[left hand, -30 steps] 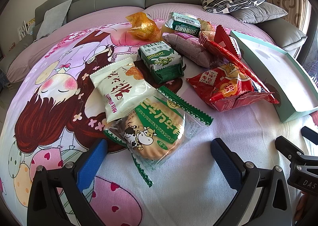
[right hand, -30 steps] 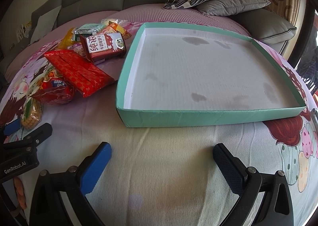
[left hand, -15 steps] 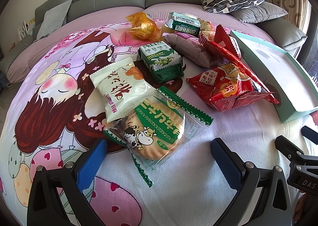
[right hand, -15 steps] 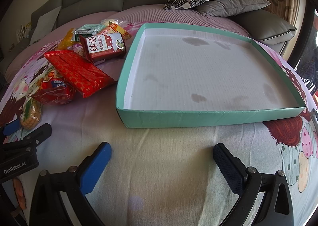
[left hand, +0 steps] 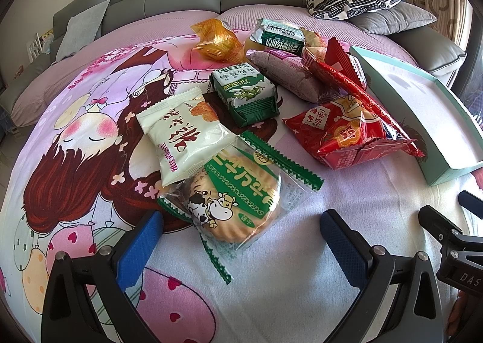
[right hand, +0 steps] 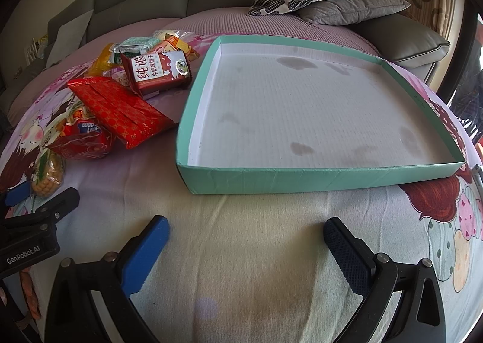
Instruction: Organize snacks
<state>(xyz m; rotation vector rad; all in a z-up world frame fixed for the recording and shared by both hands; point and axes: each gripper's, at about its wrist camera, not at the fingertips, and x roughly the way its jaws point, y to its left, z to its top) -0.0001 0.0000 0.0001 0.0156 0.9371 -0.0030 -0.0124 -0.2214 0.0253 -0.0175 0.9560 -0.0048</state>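
While both your left hand-held gripper (left hand: 241,229) and right hand-held gripper (right hand: 246,235) gape wide and empty, start sorting: close the left on the cow biscuit pack (left hand: 234,202) at 12 o'clock, bound for the teal tray (right hand: 317,181).

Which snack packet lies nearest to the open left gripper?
The clear packet with green zigzag edges and a cartoon cow. It lies just ahead of the left gripper; all other packets are farther back.
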